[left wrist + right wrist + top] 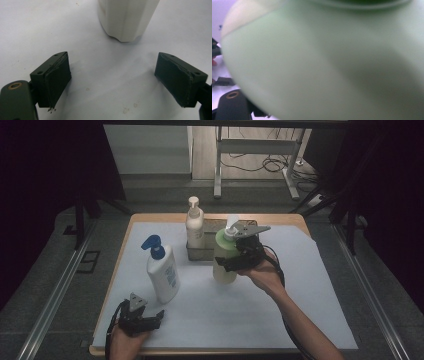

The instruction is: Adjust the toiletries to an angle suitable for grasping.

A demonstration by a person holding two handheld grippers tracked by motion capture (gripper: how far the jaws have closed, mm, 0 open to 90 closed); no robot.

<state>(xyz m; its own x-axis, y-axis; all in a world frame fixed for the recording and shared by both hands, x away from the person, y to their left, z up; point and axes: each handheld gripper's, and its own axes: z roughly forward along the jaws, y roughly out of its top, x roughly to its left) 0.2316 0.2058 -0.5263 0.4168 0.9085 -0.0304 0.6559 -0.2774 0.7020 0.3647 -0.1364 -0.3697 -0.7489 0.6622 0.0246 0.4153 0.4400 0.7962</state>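
Note:
A pale green pump bottle (224, 259) with a white pump head is in the grip of my right gripper (233, 263), in front of the basket at the table's middle. The jaws clamp its body from the right side. Its blurred green wall (332, 65) is very close in the right gripper view, with one black finger (233, 106) at the lower left. My left gripper (156, 320) rests near the front left edge, open and holding nothing (115, 82). Just beyond it stands a white bottle with a blue pump (163, 272), its base (127, 20) ahead of the jaws.
A cream pump bottle (194, 225) stands in a grey metal basket (199, 253) at the back middle. White paper (300, 300) covers the wooden table (150, 216). Dark floor and metal rails surround the table.

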